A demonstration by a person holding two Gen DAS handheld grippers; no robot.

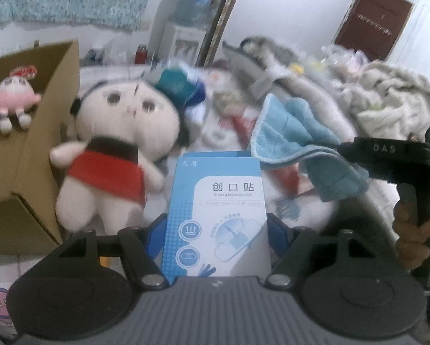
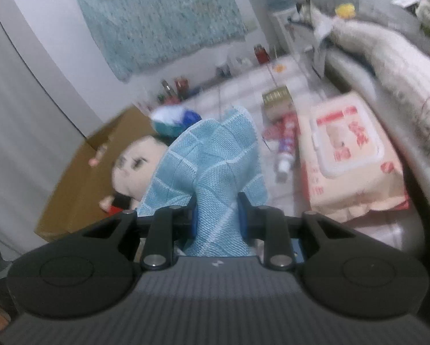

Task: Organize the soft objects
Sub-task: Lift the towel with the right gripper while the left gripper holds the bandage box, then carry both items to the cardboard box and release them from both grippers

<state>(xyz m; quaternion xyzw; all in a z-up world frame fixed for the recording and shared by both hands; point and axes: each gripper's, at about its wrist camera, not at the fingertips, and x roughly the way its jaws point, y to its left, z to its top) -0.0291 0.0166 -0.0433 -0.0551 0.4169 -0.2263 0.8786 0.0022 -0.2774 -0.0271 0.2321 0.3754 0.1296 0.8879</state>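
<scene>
Both grippers loaded; cardboard box point(image 1: 28, 155) lies to the left.
Right gripper point(image 2: 219, 215) jaws pinch the blue cloth point(image 2: 212, 155); left gripper point(image 1: 215, 230), nearer it, jaws clamp a plaster box point(image 1: 217, 210).

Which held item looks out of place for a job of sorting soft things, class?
The left gripper is shut on a stiff blue-and-white bandage box, not a soft object. The right gripper holds a soft blue cloth, which fits.
</scene>
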